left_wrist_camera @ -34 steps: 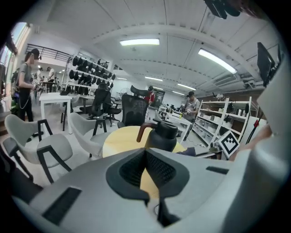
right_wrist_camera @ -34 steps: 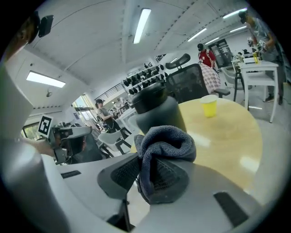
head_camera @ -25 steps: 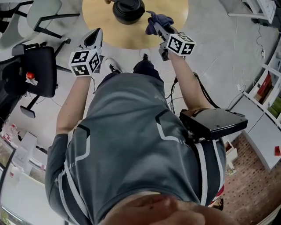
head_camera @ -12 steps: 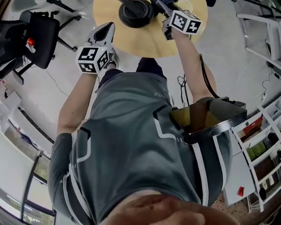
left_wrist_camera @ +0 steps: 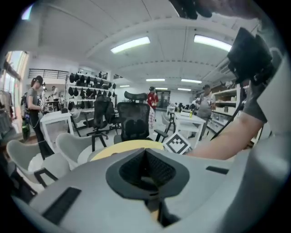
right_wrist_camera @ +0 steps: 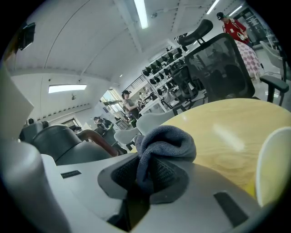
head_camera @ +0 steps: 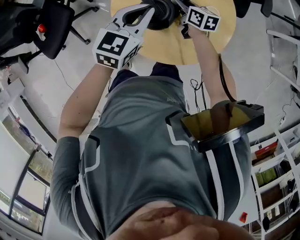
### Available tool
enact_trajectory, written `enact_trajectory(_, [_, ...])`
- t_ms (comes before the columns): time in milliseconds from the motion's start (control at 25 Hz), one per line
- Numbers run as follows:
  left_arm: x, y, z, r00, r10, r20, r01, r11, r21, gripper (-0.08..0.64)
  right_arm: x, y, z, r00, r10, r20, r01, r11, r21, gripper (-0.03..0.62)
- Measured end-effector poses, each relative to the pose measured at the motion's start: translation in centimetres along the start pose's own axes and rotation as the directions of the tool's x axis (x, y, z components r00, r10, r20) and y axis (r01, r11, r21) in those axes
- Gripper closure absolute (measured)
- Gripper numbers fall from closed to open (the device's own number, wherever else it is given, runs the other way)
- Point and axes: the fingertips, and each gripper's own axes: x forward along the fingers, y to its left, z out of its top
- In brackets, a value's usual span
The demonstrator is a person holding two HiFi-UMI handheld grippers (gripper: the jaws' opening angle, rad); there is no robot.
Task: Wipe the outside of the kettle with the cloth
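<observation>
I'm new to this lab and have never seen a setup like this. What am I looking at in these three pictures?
No robot here: a person holds a two-jaw gripper in each hand. The head view looks down from a camera on their head; the other two cameras ride on the grippers. A round wooden table carries a black kettle. The right gripper pinches a blue-grey cloth. The left gripper is shut with nothing in it.
</observation>
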Motion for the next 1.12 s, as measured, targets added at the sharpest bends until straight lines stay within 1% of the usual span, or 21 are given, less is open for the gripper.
enact_trajectory(80, [1.1,0.1,-1.0,0.998,0.005,-0.063,-0.003,0.999,0.033,0.552,0.1,0.2,-0.1,1.0,0.017,-0.001,-0.017,1.0,0.011,0.515])
enact_trajectory(120, [1.3,0.0,-1.2,0.997,0.0,-0.077,0.003,0.999,0.043,0.552,0.1,0.3,-0.2,1.0,0.026,-0.002,-0.026,1.0,0.012,0.515])
enact_trajectory(200, [1.6,-0.2,-1.2,0.997,-0.014,-0.075,0.018,0.999,0.049,0.552,0.0,0.5,-0.3,0.999,0.038,-0.005,-0.038,0.999,0.008,0.515])
enact_trajectory(320, [1.7,-0.4,-1.2,0.997,-0.037,-0.06,0.041,0.997,0.065,0.552,-0.2,0.1,-0.7,0.999,0.034,0.003,-0.034,0.999,0.013,0.515])
enact_trajectory(440, [1.7,-0.3,-1.5,0.992,-0.093,-0.085,0.1,0.992,0.081,0.552,-0.3,-0.4,-1.6,0.999,0.036,0.002,-0.036,0.999,0.039,0.517])
enact_trajectory(560, [1.3,0.1,-2.1,0.978,-0.164,-0.131,0.174,0.982,0.072,0.552,-0.3,-0.1,-2.6,0.999,0.045,-0.008,-0.044,0.997,0.061,0.517])
enact_trajectory(640, [1.2,0.4,-2.4,0.97,-0.185,-0.156,0.199,0.977,0.082,0.552,-0.3,-0.1,-2.9,0.999,0.041,0.002,-0.041,0.997,0.071,0.517])
enact_trajectory(800, [2.1,1.2,-1.9,0.962,-0.212,-0.172,0.235,0.963,0.129,0.552,-0.6,-0.6,-3.0,0.999,0.013,0.034,-0.017,0.994,0.108,0.517])
enact_trajectory(880, [2.4,1.8,-1.8,0.955,-0.235,-0.181,0.259,0.959,0.117,0.552,-1.2,-0.6,-3.4,0.999,-0.01,0.048,0.004,0.992,0.128,0.517])
enact_trajectory(960, [2.0,1.5,-1.9,0.943,-0.27,-0.194,0.294,0.95,0.105,0.552,-2.4,-0.3,-4.5,0.997,-0.038,0.065,0.029,0.99,0.14,0.517])
enact_trajectory(1120, [1.4,-0.2,-2.5,0.92,-0.332,-0.207,0.363,0.922,0.132,0.552,-5.0,0.4,-6.9,0.989,-0.096,0.114,0.077,0.983,0.164,0.517])
